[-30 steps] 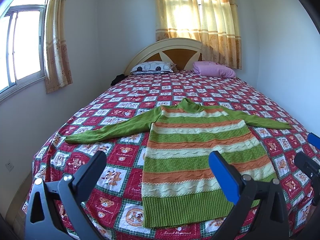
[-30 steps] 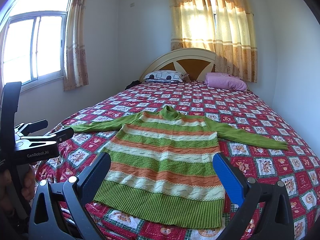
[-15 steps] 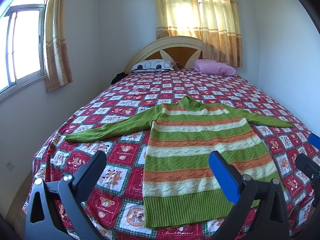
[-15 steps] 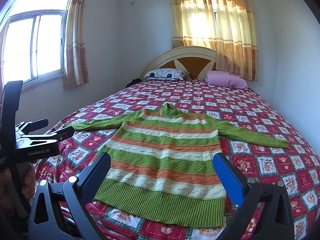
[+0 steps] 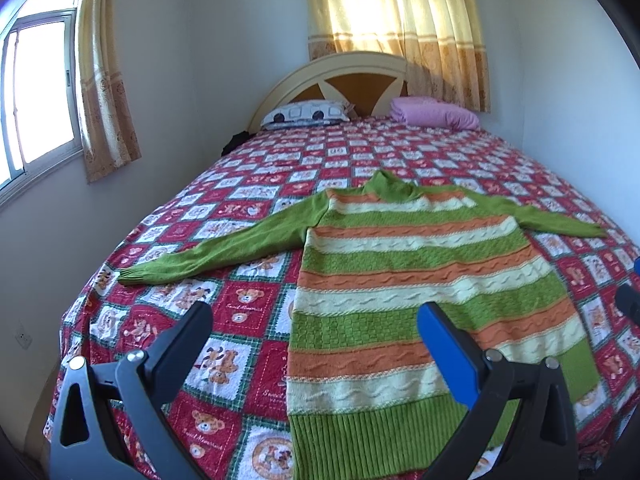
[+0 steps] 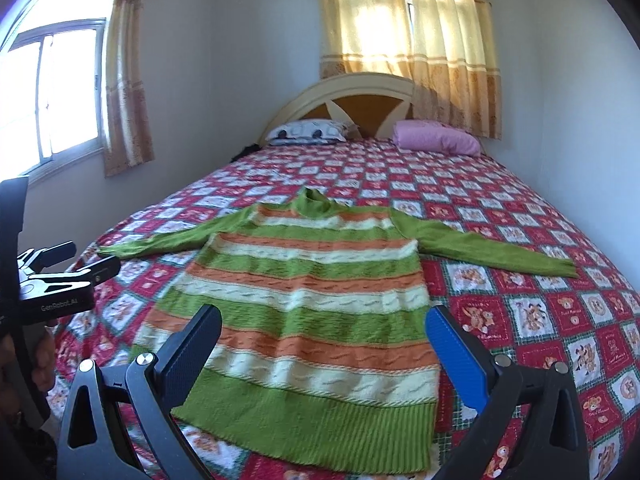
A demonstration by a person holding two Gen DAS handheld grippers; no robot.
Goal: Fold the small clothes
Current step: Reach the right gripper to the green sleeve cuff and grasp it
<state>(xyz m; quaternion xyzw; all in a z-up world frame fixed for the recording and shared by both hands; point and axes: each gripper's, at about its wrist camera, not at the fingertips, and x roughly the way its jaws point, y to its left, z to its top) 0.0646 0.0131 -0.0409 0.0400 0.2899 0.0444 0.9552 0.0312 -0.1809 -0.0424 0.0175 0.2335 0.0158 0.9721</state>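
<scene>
A sweater (image 5: 404, 280) lies flat on the bed (image 5: 248, 200), sleeves spread sideways; two pillows (image 5: 306, 112) rest behind it by the headboard (image 5: 344, 80).

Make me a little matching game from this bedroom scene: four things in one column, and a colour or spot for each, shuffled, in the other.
Things:
1. sweater
2. plain pillow
3. curtains
4. patterned pillow

Descriptions:
A. pink, at the headboard's right
B. yellow, over the sunlit window
C. green, orange and cream stripes, spread flat
D. white with dark shapes, at the headboard's left

Pairs: 1-C, 2-A, 3-B, 4-D
</scene>
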